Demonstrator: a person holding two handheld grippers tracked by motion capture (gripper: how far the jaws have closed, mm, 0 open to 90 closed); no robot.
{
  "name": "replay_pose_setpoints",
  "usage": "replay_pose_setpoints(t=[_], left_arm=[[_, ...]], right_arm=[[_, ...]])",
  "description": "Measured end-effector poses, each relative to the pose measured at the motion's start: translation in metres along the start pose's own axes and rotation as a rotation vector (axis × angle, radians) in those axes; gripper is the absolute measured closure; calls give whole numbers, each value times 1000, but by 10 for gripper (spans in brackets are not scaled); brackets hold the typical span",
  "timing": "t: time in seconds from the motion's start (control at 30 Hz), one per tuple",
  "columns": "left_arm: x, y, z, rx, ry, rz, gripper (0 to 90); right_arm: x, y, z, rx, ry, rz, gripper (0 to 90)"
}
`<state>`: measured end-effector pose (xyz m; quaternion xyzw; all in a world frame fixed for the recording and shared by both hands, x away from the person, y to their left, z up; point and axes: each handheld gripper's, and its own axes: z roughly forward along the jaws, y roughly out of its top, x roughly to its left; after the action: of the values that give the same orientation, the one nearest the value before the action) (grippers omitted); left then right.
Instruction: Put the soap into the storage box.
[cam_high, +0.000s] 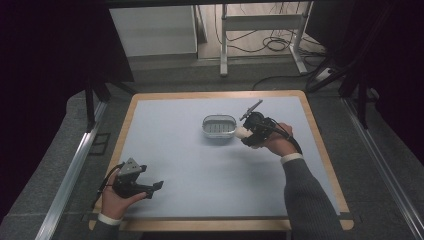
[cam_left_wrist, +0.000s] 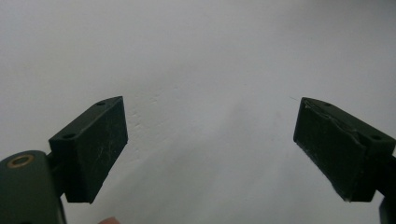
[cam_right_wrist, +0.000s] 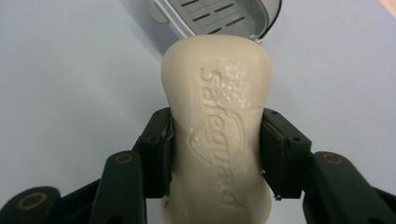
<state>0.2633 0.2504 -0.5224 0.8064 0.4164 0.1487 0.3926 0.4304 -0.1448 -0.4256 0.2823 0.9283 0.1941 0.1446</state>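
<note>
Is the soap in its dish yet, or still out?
Still out. The right tongs hold the soap bar by its sides, just short of the soap dish, whose slotted tray lies bare.

High view: fixed above person's side, looks fwd and down on the whole table (cam_high: 165, 145), far off.
Left gripper view: rides the left gripper (cam_left_wrist: 210, 144), v. close to the bare surface.
Right gripper view: looks along jaws, close-up on soap bar (cam_right_wrist: 217, 126).
Shared: soap dish (cam_high: 219, 126) (cam_right_wrist: 224, 16) in high + right views.
</note>
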Motion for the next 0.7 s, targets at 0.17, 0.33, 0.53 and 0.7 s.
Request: replay_pose_setpoints(t=[0.17,0.33,0.53,0.7], left_arm=[[0,0,0,1,0,2,104],[-2,0,3,6,-5,5,104],[-2,0,2,5,-4,6,104],[-1,0,2,5,-5,6,104]], right_arm=[[-5,3,3,-1,-1,5,494],[-7,9,6,8,2,-1,494],[-8,14,9,7,9,-4,494],[-10,17,10,10,3,-6,494]])
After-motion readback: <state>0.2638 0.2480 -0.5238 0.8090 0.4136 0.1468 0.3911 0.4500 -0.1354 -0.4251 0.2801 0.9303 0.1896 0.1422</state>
